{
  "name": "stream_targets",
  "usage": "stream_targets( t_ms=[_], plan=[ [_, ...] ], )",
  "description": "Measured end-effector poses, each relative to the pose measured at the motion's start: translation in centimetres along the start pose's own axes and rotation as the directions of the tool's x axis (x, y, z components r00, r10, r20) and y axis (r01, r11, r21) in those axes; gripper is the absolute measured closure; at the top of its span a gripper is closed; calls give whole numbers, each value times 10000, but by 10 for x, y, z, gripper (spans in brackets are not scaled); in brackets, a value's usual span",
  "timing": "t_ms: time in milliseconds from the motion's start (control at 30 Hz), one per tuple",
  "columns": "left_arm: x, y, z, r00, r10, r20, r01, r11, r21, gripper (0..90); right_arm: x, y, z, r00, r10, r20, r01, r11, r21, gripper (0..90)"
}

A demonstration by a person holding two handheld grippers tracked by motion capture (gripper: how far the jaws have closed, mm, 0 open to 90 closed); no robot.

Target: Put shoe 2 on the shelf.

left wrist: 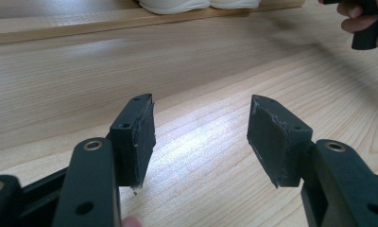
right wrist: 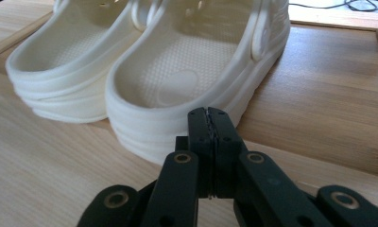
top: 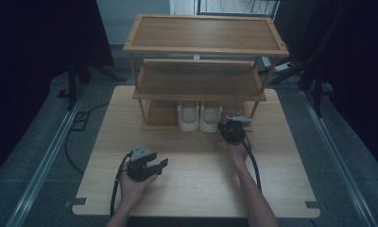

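Note:
Two cream-white clogs, a left one (top: 188,116) and a right one (top: 210,117), stand side by side on the bottom board (top: 158,116) of a wooden rack, heels toward me. My right gripper (top: 226,127) is shut, and its jaws press together with nothing between them. In the right gripper view the tips (right wrist: 209,114) sit just in front of the heel rim of the nearer clog (right wrist: 187,61), with the other clog (right wrist: 69,61) beside it. My left gripper (top: 158,164) rests low over the table at the front left. It is open (left wrist: 201,127) and holds nothing.
The three-tier wooden rack (top: 206,33) stands at the back of the light wooden table (top: 201,189), and its upper boards are bare. Rack posts (top: 142,113) flank the clogs. Dark curtains and floor rails surround the table. In the left gripper view, the right hand (left wrist: 362,19) holds its gripper at the top right.

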State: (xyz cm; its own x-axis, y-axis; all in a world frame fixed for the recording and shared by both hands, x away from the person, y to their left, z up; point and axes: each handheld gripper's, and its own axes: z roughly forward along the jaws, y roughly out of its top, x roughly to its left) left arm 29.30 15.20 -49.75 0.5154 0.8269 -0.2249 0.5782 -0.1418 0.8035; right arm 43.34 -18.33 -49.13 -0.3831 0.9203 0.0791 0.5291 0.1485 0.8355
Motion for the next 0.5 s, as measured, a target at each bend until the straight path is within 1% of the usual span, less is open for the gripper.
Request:
stream_targets(
  t_ms=[100, 167, 267, 400, 500],
  plan=[
    [1, 0, 0, 10000, -11, -15, 11, 10000, 8, 423, 2, -2, -6, 9994, -112, -314, 107, 9998, -179, 853],
    [0, 0, 0, 10000, -1, -22, 1, 10000, 13, 423, 4, -2, -12, 9980, -313, -543, 299, 9992, -276, 821],
    [0, 0, 0, 10000, 16, -22, -16, 10000, 11, 423, 6, -2, -22, 9940, -718, -828, 696, 9972, -283, 757],
    [-1, 0, -1, 10000, 35, -12, -35, 10000, -3, 423, 6, -3, -39, 9890, -956, -1128, 896, 9943, -569, 693],
    [-1, 0, -1, 10000, 14, -25, -14, 10000, -1, 423, 5, -7, -54, 9845, -1150, -1326, 1083, 9925, -568, 632]
  ],
)
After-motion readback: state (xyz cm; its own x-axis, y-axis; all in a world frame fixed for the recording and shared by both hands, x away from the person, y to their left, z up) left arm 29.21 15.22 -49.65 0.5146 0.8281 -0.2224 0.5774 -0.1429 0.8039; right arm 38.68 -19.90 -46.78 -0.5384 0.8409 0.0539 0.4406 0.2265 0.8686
